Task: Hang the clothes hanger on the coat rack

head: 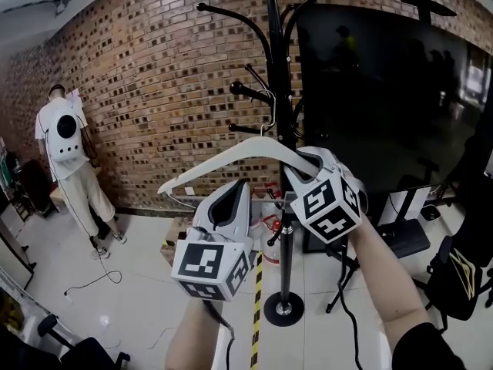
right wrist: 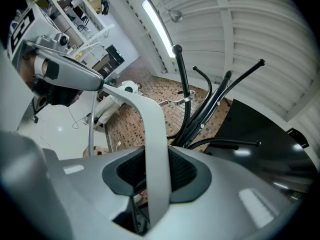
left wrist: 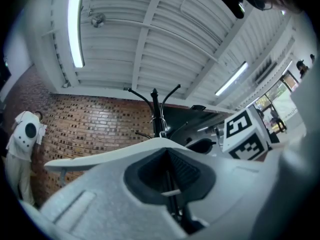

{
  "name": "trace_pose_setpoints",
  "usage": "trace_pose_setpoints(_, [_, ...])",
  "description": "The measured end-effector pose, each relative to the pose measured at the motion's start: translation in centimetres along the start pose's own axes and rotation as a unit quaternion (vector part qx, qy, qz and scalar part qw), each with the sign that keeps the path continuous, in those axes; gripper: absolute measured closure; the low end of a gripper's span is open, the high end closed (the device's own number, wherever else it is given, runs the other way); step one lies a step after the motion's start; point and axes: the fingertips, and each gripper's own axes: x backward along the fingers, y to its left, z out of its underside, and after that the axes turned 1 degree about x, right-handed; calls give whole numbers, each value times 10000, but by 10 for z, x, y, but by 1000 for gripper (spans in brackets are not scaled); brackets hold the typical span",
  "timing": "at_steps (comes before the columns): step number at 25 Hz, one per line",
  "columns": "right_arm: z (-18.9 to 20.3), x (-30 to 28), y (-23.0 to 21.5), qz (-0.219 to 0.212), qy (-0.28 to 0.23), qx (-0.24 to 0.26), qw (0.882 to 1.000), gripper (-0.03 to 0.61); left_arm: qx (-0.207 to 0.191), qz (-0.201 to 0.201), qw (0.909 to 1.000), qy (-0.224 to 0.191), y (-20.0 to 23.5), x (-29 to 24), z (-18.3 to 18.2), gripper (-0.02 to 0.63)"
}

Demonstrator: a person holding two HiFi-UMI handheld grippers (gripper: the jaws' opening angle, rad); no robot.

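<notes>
White plastic clothes hanger (head: 231, 156): held up in the air, near the middle pegs of the black metal coat rack (head: 279, 91), its long arm reaching left and down.
Handling: probably light and stiff, with a smooth, slippery arm. It could swivel in a one-sided grip, so a hold near the shoulder steadies it best.
Right gripper (head: 304, 164): its fingers pinch the hanger's right arm, which runs straight through between the pads in the right gripper view (right wrist: 152, 134).
Left gripper (head: 235, 187): its fingers are drawn together with nothing seen between them. It sits just under the hanger's left arm (left wrist: 100, 156), and I cannot tell whether they touch.
Silver wire hook (head: 270, 120): rises from the hanger's middle, beside the pole. It is thin against the brick wall (head: 154, 75), and whether it has caught a peg is unclear.
Cut off: the rack's upper arms run out of frame in the head view. The hanger's right tip is hidden behind the right gripper.
</notes>
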Motion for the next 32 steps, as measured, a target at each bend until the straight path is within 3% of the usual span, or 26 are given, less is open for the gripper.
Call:
trace_pose_setpoints(17, [67,-24,10,-99,518,-204,9984,452,174,-53,9979,617,11,-15,79,609])
trace_pose_setpoints(32, [92,-37,24,-97,533,-249,9982,451,300,-62,9966,762,16,-16,107,609])
